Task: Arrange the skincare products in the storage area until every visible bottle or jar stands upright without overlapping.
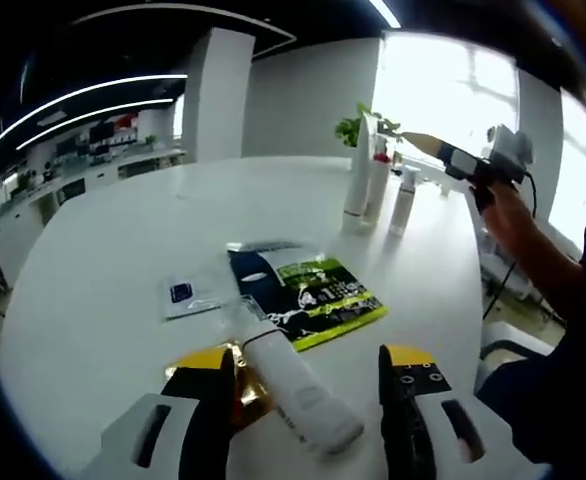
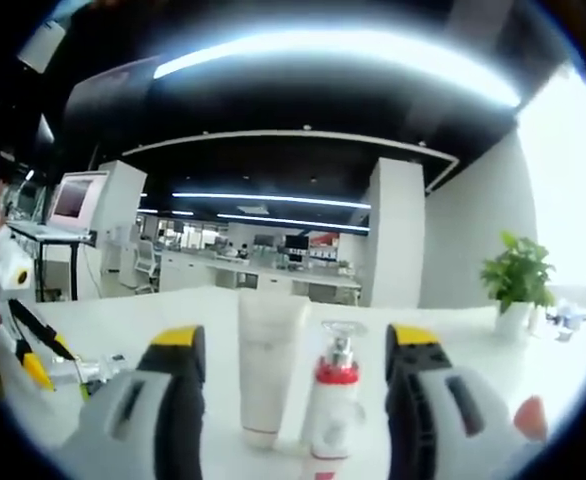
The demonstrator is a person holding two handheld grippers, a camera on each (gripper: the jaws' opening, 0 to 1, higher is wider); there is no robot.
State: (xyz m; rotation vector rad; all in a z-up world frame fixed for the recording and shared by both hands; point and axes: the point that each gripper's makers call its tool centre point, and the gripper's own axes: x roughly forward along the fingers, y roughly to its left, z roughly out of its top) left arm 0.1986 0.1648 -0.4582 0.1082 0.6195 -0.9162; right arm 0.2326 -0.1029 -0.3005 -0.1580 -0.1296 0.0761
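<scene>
Left gripper view: left gripper (image 1: pixel 303 385) spread wide around a white tube (image 1: pixel 298 390) lying flat between the jaws, sachets (image 1: pixel 308 295) just beyond. Worth closing mid-body before tipping upright.

Right gripper view: right gripper (image 2: pixel 293 385) released, framing an upright white tube (image 2: pixel 268 375) beside a red-collared pump bottle (image 2: pixel 333 405).

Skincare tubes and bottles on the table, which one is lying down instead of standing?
The white tube between the left gripper jaws lies flat beside the sachets; the three containers by the plant stand upright.
</scene>
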